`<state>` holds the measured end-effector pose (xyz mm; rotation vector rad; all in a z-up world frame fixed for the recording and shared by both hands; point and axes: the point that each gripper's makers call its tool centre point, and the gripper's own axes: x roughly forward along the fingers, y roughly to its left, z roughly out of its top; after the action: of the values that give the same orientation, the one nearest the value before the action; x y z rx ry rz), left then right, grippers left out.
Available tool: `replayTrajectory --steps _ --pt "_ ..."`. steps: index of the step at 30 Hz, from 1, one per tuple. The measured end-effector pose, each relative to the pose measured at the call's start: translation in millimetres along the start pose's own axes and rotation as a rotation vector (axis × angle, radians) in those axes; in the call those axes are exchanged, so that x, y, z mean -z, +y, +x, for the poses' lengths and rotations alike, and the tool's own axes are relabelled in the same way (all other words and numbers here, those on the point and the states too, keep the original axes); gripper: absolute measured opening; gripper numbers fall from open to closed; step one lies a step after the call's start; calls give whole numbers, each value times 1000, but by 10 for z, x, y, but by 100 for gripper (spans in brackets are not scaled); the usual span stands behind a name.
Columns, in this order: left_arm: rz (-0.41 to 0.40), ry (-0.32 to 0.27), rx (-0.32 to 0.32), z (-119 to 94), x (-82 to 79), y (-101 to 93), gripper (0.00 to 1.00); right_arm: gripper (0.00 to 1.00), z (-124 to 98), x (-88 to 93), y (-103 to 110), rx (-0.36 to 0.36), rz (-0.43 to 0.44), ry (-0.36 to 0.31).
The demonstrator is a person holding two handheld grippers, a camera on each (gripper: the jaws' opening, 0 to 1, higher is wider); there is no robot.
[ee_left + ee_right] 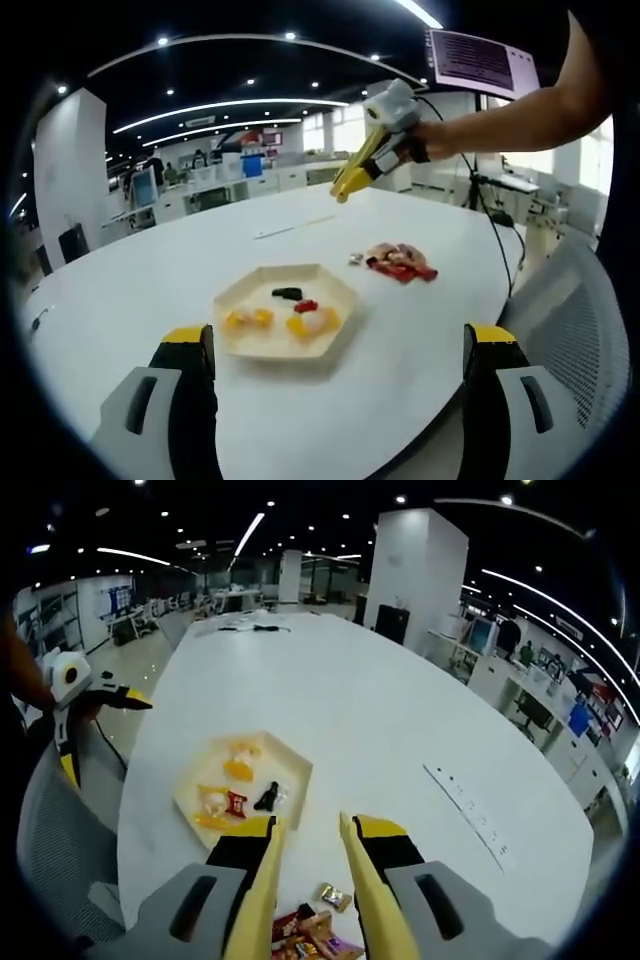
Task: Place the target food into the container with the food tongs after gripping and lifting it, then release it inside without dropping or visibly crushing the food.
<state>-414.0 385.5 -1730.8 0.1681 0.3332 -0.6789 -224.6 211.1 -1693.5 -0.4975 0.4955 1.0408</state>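
A cream hexagonal tray (256,284) (287,764) sits on the white table and holds several food pieces: yellow-orange ones (248,318), a white and yellow one (313,322), a red one (306,305) and a dark one (287,293). A pile of wrapped snacks (400,262) (312,930) lies beside the tray. My left gripper (340,338) stands wide open in front of the tray, holding nothing. My right gripper (310,822), with long yellow tong blades, hangs open above the snack pile with nothing between them. In the left gripper view a hand holds the right gripper (342,192) high above the table.
The big round white table (180,260) has a grey mesh chair (580,330) (60,850) at its near edge. A flat strip (468,802) lies on the table farther off. Desks and monitors (145,185) fill the office behind. In the right gripper view the left gripper (104,738) is off the table's edge.
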Motion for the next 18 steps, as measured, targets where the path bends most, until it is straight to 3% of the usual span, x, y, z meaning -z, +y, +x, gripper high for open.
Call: replayTrajectory --steps 8,10,16,18 --pt "-18 -6 23 -1 -7 -29 99 29 -107 148 -93 24 13 15" --pt "-2 -45 33 -16 -77 -44 99 29 -133 183 -108 33 27 14" --pt "-14 -102 65 -16 -169 -87 99 29 -171 282 -165 73 57 10" --pt "-6 -104 49 -20 -175 -65 99 29 -173 312 -178 79 66 6"
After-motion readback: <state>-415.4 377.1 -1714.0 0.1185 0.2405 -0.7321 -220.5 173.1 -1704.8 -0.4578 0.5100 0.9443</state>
